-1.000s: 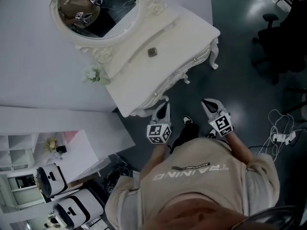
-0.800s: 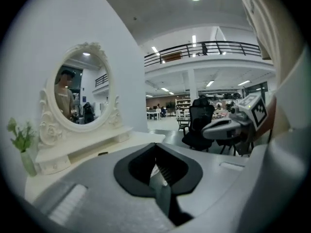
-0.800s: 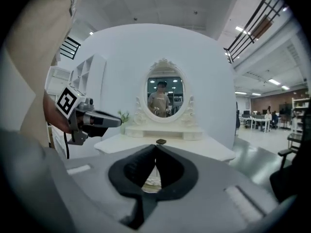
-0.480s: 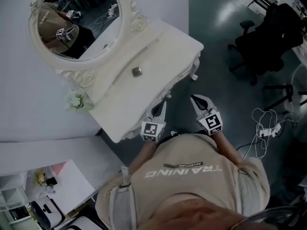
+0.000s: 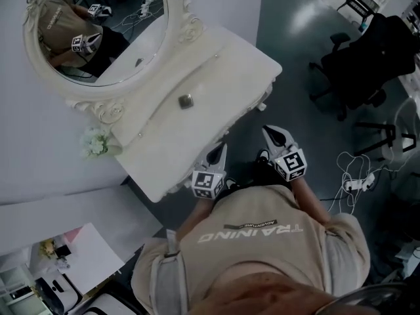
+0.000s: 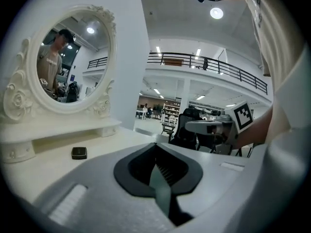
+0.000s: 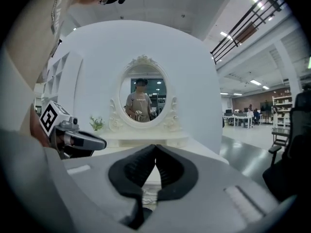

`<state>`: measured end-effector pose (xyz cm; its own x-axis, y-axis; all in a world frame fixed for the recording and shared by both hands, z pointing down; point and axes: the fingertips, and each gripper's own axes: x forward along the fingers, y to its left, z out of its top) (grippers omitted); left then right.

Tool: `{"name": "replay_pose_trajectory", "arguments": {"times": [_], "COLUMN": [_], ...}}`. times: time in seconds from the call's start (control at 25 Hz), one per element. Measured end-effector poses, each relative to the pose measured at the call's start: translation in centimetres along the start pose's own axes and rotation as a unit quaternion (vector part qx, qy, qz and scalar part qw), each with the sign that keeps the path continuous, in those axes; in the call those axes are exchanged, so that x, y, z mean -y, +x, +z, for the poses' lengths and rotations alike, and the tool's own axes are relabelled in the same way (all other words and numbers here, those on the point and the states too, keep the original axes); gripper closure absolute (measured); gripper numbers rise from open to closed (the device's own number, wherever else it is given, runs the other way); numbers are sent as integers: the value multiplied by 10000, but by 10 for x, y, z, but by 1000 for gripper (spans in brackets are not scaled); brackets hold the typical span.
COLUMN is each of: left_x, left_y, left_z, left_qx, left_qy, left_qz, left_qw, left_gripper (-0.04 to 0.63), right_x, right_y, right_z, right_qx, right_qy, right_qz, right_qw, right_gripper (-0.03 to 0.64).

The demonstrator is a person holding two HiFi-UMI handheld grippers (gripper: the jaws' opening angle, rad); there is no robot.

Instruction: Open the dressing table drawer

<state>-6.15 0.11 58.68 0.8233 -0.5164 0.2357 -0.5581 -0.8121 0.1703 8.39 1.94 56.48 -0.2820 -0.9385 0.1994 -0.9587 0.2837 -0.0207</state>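
Note:
The white dressing table (image 5: 197,77) with its oval mirror (image 5: 98,31) stands ahead of me. A small dark square thing (image 5: 186,101) lies on its top. In the head view the tabletop's edge hides most of the drawer front. My left gripper (image 5: 221,148) is shut and empty, its tip just off the table's front edge. The right gripper (image 5: 268,132) is also shut and empty, held over the floor to the right of the left one. The left gripper view looks low across the tabletop (image 6: 97,147). In the right gripper view the table (image 7: 146,141) and mirror (image 7: 143,98) lie beyond the shut jaws.
Dark office chairs (image 5: 367,58) stand to the right on the grey floor. Cables and a power strip (image 5: 354,182) lie near my right side. A small bunch of flowers (image 5: 95,142) sits at the table's left end. White shelving (image 5: 59,254) is at lower left.
Both grippers have travelled with me toward the table's front edge, still shut. The left tip now sits closer to that edge, and the table fills more of the head view.

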Motion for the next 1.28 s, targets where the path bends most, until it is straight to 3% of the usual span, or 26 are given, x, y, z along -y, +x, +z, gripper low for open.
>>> {"name": "replay_pose_trajectory", "arguments": {"times": [0.28,0.44,0.8,1.04,1.28], "left_x": [-18,-35,-58,-89,-132], "left_y": [60,96,173,179,194], "left_z": [53,84,104,125,124], "left_qx": [141,290,227,302,175], "left_qy": [172,-212,-173,95,155], "left_qz": [518,795,1441,1843,1600], "left_qw": [9984,9962,9892,9824,9868], "left_gripper": [588,588,588,588,588], "right_x": [71,109,184,191,177], "right_y": [46,85,158,206,251], "right_z": [17,27,32,36,41], "right_qx": [149,334,365,198,-56], "right_qy": [-64,99,465,284,217], "right_qz": [394,696,1251,1539,1587], "right_qw": [9991,9970,9904,9875,9871], "right_gripper": [614,614,612,612,612]}}
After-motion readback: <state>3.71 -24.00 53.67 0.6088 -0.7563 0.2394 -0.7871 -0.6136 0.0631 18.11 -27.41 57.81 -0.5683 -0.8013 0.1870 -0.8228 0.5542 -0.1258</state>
